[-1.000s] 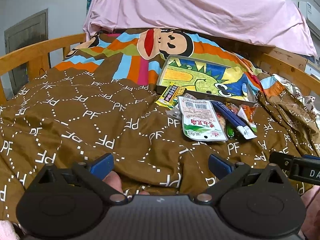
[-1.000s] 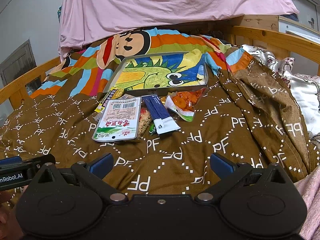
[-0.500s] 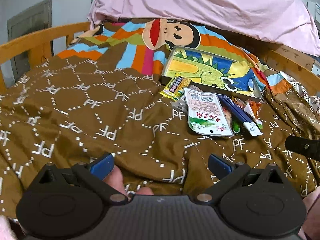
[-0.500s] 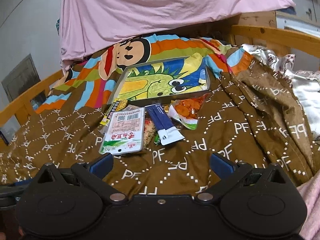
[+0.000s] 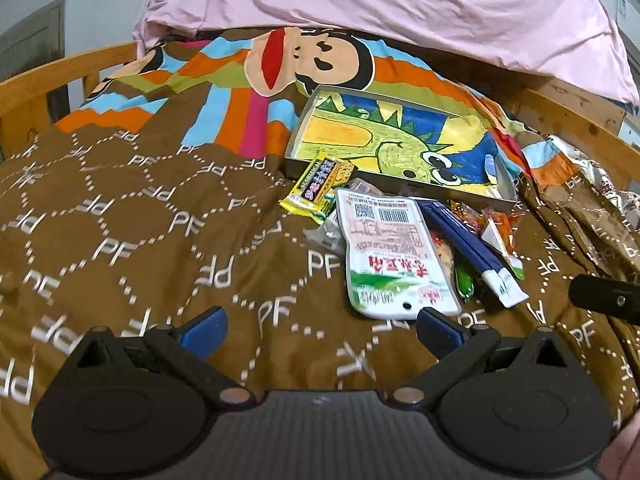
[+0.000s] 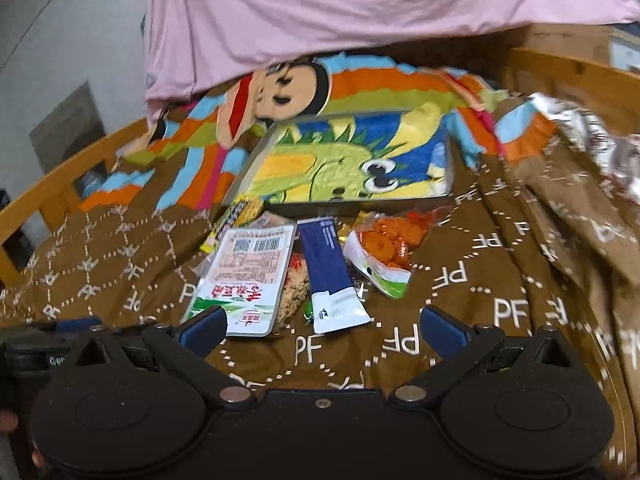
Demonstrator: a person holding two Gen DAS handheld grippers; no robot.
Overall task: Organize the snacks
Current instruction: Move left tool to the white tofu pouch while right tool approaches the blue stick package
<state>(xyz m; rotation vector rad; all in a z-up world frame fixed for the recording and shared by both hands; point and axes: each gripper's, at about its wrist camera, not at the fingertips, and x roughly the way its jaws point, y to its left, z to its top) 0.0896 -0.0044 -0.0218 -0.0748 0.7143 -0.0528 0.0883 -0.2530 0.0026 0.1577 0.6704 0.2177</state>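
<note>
A heap of snacks lies on a brown blanket in front of a shallow tray (image 5: 505, 196) (image 6: 360, 205) lined with a dinosaur picture. The heap holds a white and green pouch (image 5: 394, 258) (image 6: 244, 272), a dark blue sachet (image 5: 466, 246) (image 6: 326, 268), a yellow bar (image 5: 318, 188) (image 6: 230, 220) and a bag of orange pieces (image 6: 386, 248). My left gripper (image 5: 320, 330) is open just short of the white pouch, nothing between its fingers. My right gripper (image 6: 322, 330) is open too, its left finger (image 6: 202, 330) over the pouch's near corner.
The brown PF blanket (image 5: 132, 220) covers the bed, with a striped monkey-print cover (image 5: 304, 60) and a pink sheet (image 5: 380, 4) behind the tray. Wooden rails (image 5: 48, 80) (image 6: 568, 68) run along both sides. Crumpled silver fabric (image 6: 592, 140) lies at the right.
Both grippers have moved forward toward the snack heap, which now looks larger and closer. Both have stayed open, and nothing was picked up.
</note>
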